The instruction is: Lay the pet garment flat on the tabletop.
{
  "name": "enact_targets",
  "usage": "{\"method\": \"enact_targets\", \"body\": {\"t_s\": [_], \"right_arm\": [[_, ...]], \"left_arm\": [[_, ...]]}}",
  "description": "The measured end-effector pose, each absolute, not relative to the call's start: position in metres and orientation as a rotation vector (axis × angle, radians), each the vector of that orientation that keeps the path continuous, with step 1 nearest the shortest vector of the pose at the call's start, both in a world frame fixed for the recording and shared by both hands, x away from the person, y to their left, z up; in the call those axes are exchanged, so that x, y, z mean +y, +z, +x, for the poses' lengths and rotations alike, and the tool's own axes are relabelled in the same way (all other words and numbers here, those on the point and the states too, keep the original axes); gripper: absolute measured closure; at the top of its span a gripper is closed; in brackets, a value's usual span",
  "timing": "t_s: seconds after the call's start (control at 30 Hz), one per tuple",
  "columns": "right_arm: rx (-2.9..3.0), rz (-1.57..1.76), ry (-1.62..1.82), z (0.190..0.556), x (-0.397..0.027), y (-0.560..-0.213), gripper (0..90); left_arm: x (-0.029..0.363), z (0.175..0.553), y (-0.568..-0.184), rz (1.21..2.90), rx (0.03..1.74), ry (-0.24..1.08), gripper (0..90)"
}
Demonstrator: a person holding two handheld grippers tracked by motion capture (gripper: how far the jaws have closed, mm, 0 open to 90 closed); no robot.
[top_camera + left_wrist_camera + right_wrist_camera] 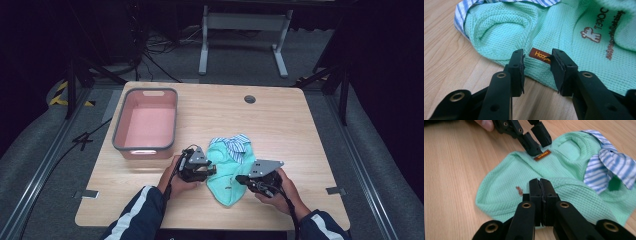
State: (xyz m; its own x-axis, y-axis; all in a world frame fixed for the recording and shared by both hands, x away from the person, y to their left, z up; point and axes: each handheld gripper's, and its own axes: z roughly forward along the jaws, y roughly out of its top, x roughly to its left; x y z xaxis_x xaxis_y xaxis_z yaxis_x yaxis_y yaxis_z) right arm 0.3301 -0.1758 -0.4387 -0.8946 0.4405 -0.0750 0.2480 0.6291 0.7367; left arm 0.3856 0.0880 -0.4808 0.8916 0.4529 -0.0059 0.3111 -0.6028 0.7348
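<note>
Right of the pink basin (145, 125), the mint garment (227, 172) lies crumpled on the table (280, 120). At its left edge the left gripper (536, 65) stands released, jaws straddling the brown label (539, 55) without pressing it. At its right edge the right gripper (540, 185) is clenched tight, whether on fabric I cannot tell

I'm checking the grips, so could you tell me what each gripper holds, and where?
The right gripper is shut on the mint green garment, pinching its lower edge. The left gripper is open, holding nothing.

The garment (227, 165) is laid on the table (280, 125), right of the basin (120, 125); the left gripper (214, 169) is set at its left edge, the right gripper (239, 179) at its right.
</note>
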Motion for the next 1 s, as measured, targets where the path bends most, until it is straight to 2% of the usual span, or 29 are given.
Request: {"method": "enact_targets", "body": {"t_s": [0.5, 0.8, 1.0], "right_arm": [[2.61, 0.64, 1.064, 0.305, -0.215, -0.445, 88.9], [2.574, 0.708, 1.042, 0.297, -0.241, -0.445, 77.1], [2.486, 0.692, 1.116, 0.306, -0.251, -0.431, 80.9]], "left_arm": [[0.088, 0.385, -0.481, 2.26, 0.547, 0.225, 63.7], [0.088, 0.385, -0.481, 2.257, 0.549, 0.225, 63.7], [0.088, 0.386, -0.481, 2.26, 0.548, 0.226, 63.7]]}}
